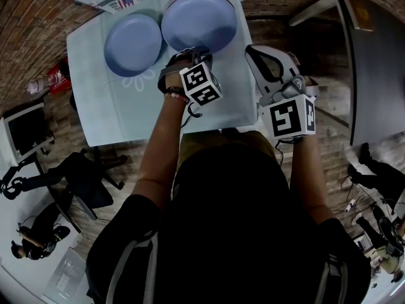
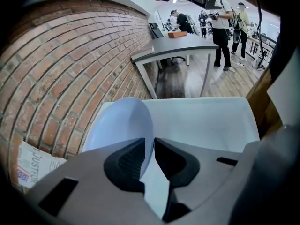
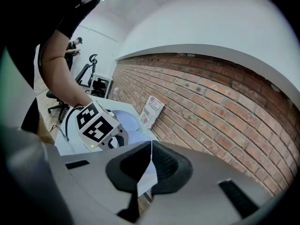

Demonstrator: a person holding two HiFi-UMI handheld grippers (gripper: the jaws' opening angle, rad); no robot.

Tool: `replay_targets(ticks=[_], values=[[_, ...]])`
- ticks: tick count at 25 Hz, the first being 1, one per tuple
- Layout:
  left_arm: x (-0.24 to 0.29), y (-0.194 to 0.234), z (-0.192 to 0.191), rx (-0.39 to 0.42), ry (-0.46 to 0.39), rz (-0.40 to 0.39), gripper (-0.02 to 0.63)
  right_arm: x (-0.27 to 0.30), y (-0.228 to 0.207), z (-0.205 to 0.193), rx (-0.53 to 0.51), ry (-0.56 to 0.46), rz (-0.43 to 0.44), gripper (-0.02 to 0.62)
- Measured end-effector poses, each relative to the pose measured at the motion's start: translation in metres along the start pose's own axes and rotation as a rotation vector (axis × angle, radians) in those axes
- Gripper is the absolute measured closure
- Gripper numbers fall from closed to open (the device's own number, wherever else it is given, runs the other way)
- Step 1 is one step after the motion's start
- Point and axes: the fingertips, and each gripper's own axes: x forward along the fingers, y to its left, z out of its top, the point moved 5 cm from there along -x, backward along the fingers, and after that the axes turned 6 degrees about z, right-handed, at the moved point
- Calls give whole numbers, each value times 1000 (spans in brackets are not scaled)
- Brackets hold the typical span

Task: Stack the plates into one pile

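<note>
Straddling the plate (image 2: 117, 125) rim, left tongs (image 2: 150, 142) gape slightly.

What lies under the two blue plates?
A pale mat lies under the large plate and the small plate. Whatever is directly beneath them is covered.

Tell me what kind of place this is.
Probably an open-plan office or lab: a red brick wall, a grey-topped desk, a black wheeled office chair and a dark computer monitor.
</note>
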Motion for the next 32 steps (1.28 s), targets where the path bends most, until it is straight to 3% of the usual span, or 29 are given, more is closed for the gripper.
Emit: replay_targets(ticks=[21, 32], values=[[-13, -3, 2, -25, 4, 12, 512, -9, 8, 5, -11, -16, -1, 560], [-50, 14, 1, -58, -35, 104, 512, -12, 16, 28, -49, -54, 7, 560]])
